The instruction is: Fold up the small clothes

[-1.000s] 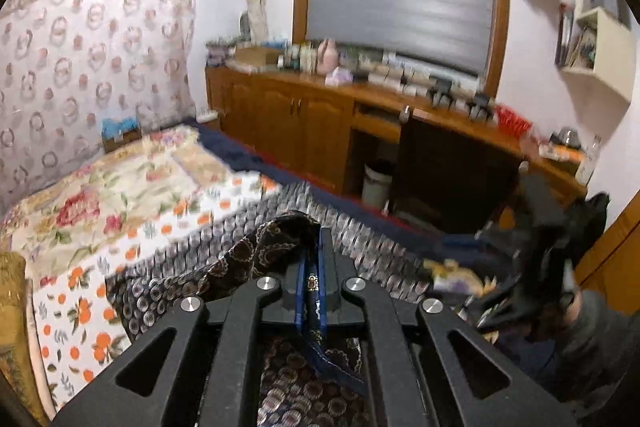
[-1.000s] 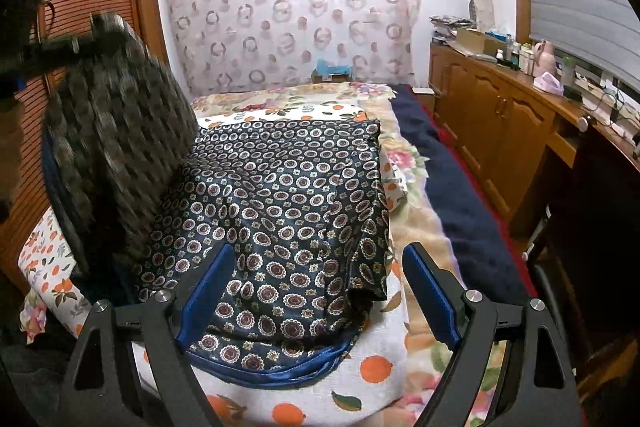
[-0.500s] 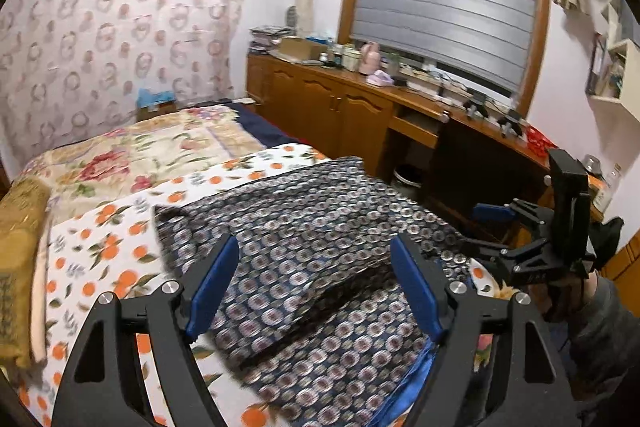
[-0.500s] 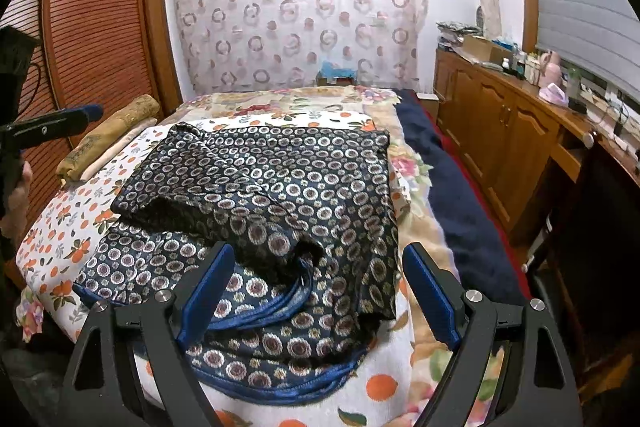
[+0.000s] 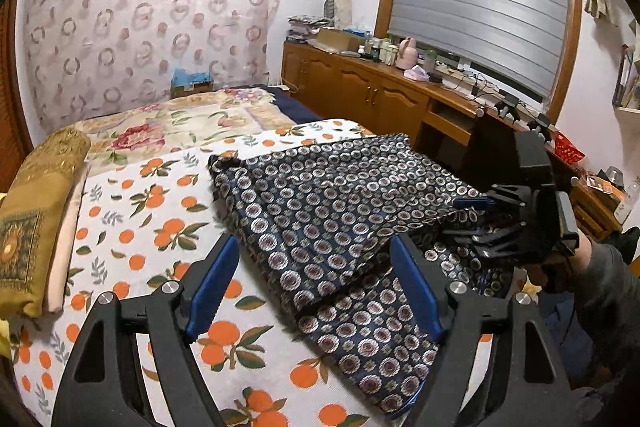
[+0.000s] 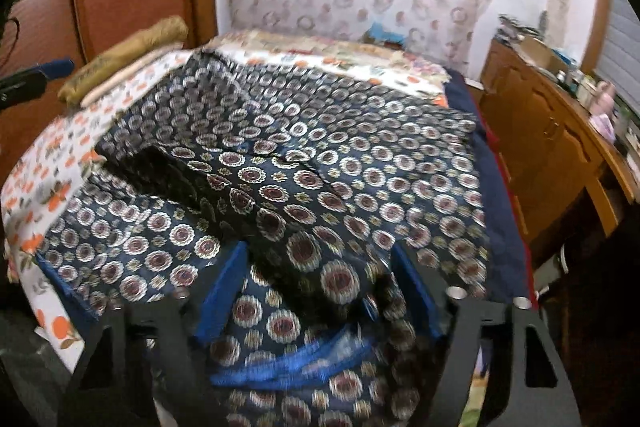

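Left gripper (image 5: 312, 287) spread wide above the bed (image 5: 132, 227), over the garment's (image 5: 340, 211) left edge, holding nothing. Garment lay folded along the bed's near right edge. Right gripper (image 6: 320, 291) half spread, jaws just closing, a fold between them; pad contact unclear through blur.

Showing a dark navy garment (image 5: 328, 211) patterned with silver-ringed maroon medallions, edged in bright blue trim. Lying over a white bedsheet (image 5: 160, 227) printed with oranges and green leaves. Sitting beside a cream floral quilt (image 5: 168, 131) with pink roses, and a mustard-gold embroidered cushion (image 5: 36, 211). Hanging behind, a pale curtain (image 5: 152, 27) dotted with brownish rings. Glowing warm brown, the wooden cabinets (image 5: 360, 91). Framing both views, black gripper arms with blue pads (image 5: 208, 283).
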`<state>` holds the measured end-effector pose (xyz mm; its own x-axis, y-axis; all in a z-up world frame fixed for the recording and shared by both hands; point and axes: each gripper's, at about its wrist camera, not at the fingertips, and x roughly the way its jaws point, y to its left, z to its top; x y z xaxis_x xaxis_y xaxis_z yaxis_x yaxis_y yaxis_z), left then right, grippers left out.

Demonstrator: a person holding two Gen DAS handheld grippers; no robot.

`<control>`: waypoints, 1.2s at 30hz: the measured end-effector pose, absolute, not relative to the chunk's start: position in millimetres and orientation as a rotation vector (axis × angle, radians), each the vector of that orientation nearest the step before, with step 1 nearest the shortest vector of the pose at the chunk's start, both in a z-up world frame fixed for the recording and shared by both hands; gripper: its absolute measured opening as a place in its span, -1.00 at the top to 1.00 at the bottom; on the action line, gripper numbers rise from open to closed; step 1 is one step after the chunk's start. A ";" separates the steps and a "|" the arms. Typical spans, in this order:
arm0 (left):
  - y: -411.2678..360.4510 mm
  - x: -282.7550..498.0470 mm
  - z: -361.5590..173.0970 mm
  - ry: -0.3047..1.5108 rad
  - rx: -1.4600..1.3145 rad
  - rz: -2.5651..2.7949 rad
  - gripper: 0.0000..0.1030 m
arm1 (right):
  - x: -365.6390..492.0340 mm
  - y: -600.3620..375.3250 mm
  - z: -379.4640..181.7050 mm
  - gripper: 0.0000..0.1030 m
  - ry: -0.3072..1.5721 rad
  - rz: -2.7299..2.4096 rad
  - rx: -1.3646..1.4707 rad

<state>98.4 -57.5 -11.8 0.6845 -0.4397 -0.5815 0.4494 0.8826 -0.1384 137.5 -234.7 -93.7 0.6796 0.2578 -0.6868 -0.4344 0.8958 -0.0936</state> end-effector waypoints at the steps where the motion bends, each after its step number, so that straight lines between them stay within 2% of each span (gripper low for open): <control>1: -55.2 97.7 -13.1 0.649 0.013 -0.496 -0.53 | 142.4 -232.8 -94.6 0.05 0.734 0.397 -0.270; 2: -53.7 97.3 -14.3 0.650 0.009 -0.494 -0.53 | 146.2 -231.6 -96.2 0.19 0.740 0.402 -0.276; 4: -50.2 95.9 -15.7 0.652 0.003 -0.490 -0.53 | 147.5 -231.3 -94.8 0.73 0.732 0.429 -0.268; 6: -46.8 95.8 -18.3 0.654 -0.004 -0.487 -0.53 | 142.1 -229.9 -88.5 0.87 0.701 0.444 -0.254; 14: -39.9 98.4 -24.0 0.669 -0.031 -0.472 -0.53 | 102.1 -260.5 -45.8 0.93 0.552 0.443 -0.166; 23: -39.8 96.2 -25.4 0.660 -0.018 -0.455 -0.53 | 111.0 -288.7 -65.8 0.92 0.655 0.353 -0.104; 26: -38.3 96.7 -26.0 0.659 -0.017 -0.445 -0.53 | 118.7 -290.5 -65.5 0.61 0.648 0.330 -0.098; 28: -36.9 97.5 -26.7 0.659 -0.024 -0.440 -0.53 | 118.7 -289.7 -57.5 0.22 0.617 0.306 -0.102; 30: -37.5 97.8 -25.9 0.658 -0.024 -0.435 -0.53 | 119.4 -286.3 -47.9 0.03 0.578 0.280 -0.108; 36: -37.3 95.9 -24.7 0.647 -0.027 -0.443 -0.53 | 114.6 -263.4 -29.2 -0.21 0.525 0.329 -0.139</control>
